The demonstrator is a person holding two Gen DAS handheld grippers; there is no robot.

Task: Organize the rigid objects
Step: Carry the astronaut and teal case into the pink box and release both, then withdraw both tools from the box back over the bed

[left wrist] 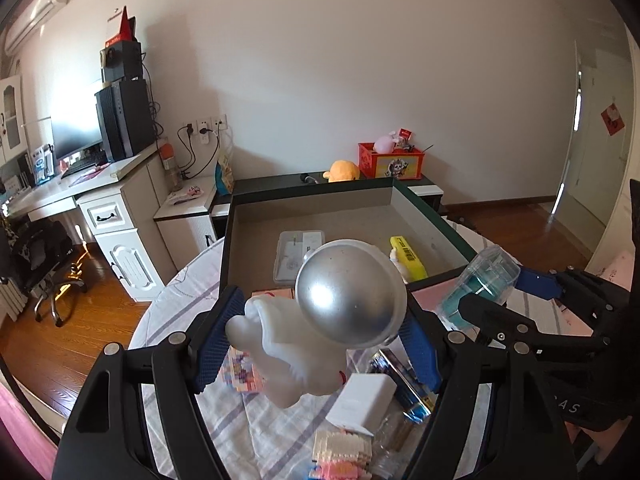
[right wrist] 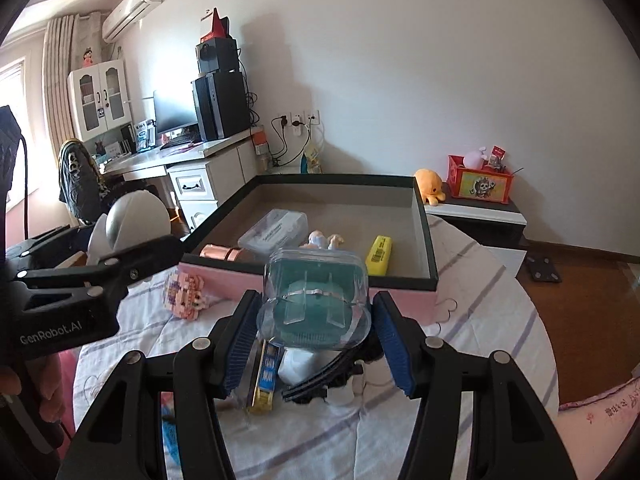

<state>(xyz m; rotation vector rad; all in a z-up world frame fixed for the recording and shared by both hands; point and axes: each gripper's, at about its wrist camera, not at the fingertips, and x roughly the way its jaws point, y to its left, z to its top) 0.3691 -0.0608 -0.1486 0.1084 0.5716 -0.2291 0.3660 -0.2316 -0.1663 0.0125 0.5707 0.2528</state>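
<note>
A round table [right wrist: 500, 320] draped in a striped cloth fills the lower frame. On it are seen a pink box [right wrist: 404, 294] at centre, a block figure [right wrist: 184, 292] lower left, and a blue-and-gold packet [right wrist: 266, 376] below.

My left gripper [left wrist: 320, 336] clamps a white astronaut figure [left wrist: 304, 344], blue pads pressing its sides, the silver helmet [left wrist: 350, 290] up front. To the right, my right gripper [left wrist: 500, 288] grips a clear case [left wrist: 480, 284] with a teal insert. Beyond both sits an open box [left wrist: 424, 208] holding a clear plastic case [left wrist: 298, 254] and a yellow pack [left wrist: 408, 256]. Near me, on the striped cloth [left wrist: 240, 420], lie a white block [left wrist: 362, 400] and brick toys [left wrist: 340, 452].
</note>
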